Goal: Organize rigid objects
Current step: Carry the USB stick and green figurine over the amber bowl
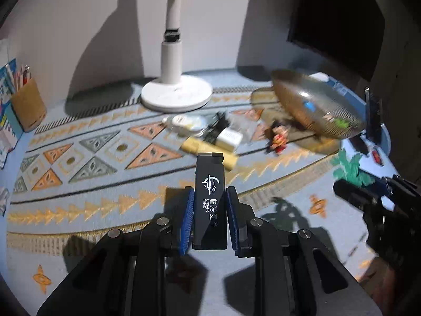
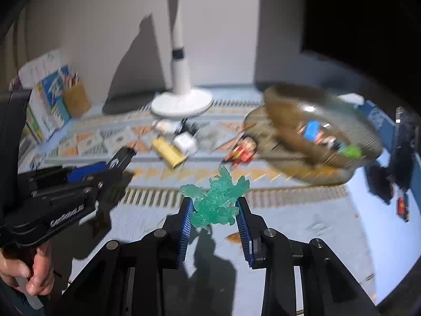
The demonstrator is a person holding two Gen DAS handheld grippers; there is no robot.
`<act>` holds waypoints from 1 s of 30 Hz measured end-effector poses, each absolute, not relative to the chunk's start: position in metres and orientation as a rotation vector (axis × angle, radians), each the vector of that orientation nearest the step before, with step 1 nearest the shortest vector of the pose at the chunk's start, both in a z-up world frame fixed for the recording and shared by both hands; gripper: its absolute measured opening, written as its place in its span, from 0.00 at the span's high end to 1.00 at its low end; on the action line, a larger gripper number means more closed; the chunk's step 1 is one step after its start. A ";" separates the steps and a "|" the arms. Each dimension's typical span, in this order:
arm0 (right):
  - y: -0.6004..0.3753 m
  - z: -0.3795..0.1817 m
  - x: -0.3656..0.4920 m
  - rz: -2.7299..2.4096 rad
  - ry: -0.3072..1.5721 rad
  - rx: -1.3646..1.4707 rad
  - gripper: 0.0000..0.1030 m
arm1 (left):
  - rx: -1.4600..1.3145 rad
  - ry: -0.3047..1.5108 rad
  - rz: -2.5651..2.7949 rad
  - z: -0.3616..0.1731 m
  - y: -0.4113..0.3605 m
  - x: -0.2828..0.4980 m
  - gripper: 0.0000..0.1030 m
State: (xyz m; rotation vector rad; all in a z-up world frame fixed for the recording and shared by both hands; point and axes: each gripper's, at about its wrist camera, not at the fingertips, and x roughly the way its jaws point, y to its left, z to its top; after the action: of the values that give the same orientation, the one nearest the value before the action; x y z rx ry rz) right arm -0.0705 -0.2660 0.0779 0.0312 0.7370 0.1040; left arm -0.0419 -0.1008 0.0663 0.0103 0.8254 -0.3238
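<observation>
A lamp base [image 1: 176,93] is placed at the back of the desk [image 1: 105,184], close to the wall. A pencil holder [image 1: 29,104] is found far to the left, with booklets [image 2: 43,110] beside it. In front of the lamp base a small cluster is spread: a round case [image 1: 185,122], a charger [image 1: 229,138] and a bar [image 1: 208,151]. To the right of the cluster a figurine [image 1: 277,138] is seen, and behind it, further right, a bowl [image 1: 297,97] is set tilted, with small things in it. A flat box [image 1: 210,200] is held between the fingers of the left tool [image 1: 210,202], above the desk. A toy [image 2: 217,201] is held in the right tool [image 2: 214,212], nearer than the bowl.
</observation>
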 end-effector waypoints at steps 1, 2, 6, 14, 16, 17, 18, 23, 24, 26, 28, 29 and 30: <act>-0.273 0.086 -0.072 0.094 0.715 0.041 0.69 | 0.005 0.818 -0.335 0.071 -0.103 -0.044 0.79; -0.279 0.093 -0.074 0.084 0.694 0.050 0.69 | 0.002 0.808 -0.344 0.077 -0.106 -0.045 0.79; -0.310 0.128 -0.077 0.032 0.606 0.076 0.69 | 0.012 0.754 -0.370 0.106 -0.122 -0.048 0.79; -0.386 0.186 -0.076 -0.083 0.462 0.161 0.69 | 0.022 0.575 -0.463 0.188 -0.169 -0.029 0.79; -0.405 0.196 -0.073 -0.108 0.438 0.184 0.69 | 0.030 0.551 -0.480 0.198 -0.183 -0.022 0.79; -0.411 0.198 -0.072 -0.119 0.432 0.189 0.69 | 0.036 0.541 -0.491 0.204 -0.193 -0.016 0.79; -0.417 0.200 -0.070 -0.132 0.427 0.195 0.69 | 0.038 0.538 -0.500 0.206 -0.200 -0.012 0.79; -0.442 0.200 -0.053 -0.174 0.435 0.220 0.69 | 0.032 0.554 -0.549 0.204 -0.244 0.019 0.79; -0.446 0.197 -0.048 -0.181 0.446 0.226 0.69 | 0.029 0.565 -0.557 0.200 -0.252 0.024 0.79; -0.452 0.187 -0.037 -0.186 0.474 0.243 0.69 | 0.023 0.587 -0.568 0.191 -0.266 0.036 0.79; -0.456 0.174 -0.025 -0.184 0.514 0.266 0.69 | 0.019 0.626 -0.575 0.175 -0.280 0.050 0.79; -0.459 0.164 -0.017 -0.183 0.544 0.280 0.69 | 0.017 0.651 -0.576 0.166 -0.286 0.057 0.79; -0.460 0.157 -0.013 -0.183 0.563 0.288 0.69 | 0.017 0.672 -0.576 0.158 -0.291 0.062 0.79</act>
State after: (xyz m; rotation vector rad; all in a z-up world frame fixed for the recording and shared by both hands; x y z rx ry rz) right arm -0.0128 -0.4602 0.1572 0.2875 0.5633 -0.1833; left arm 0.0620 -0.2908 0.1581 0.0171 0.6717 -0.5756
